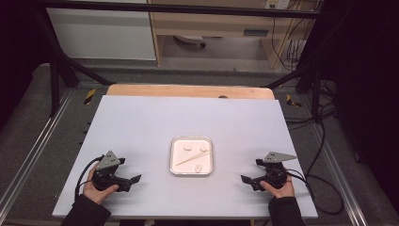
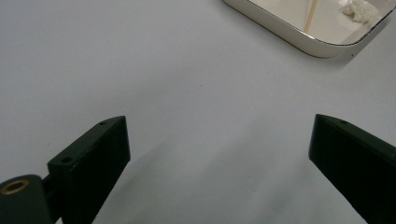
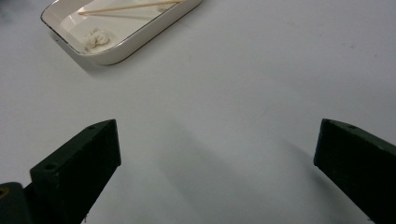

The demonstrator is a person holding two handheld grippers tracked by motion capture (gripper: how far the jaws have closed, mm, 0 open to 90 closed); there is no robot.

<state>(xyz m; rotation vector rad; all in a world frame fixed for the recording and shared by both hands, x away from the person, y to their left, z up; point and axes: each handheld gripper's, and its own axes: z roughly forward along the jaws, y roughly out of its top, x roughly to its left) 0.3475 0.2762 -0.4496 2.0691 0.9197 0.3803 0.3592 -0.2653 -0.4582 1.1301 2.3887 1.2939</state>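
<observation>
Both grippers parked on worktop (image 1: 141,122), tray between them.
L gripper (image 1: 133,181) fingers wide, nothing in them. Tray (image 1: 208,141) mid-worktop, well apart from both, w/ wooden stick (image 1: 193,158) + white lumps (image 1: 187,148) inside. R gripper (image 1: 247,181) fingers wide too, nothing held.

Two black hand-held grippers, left hand-held gripper (image 1: 134,180), right hand-held gripper (image 1: 245,180), grey triangular top plates, black trailing cables, dark sleeves
</observation>
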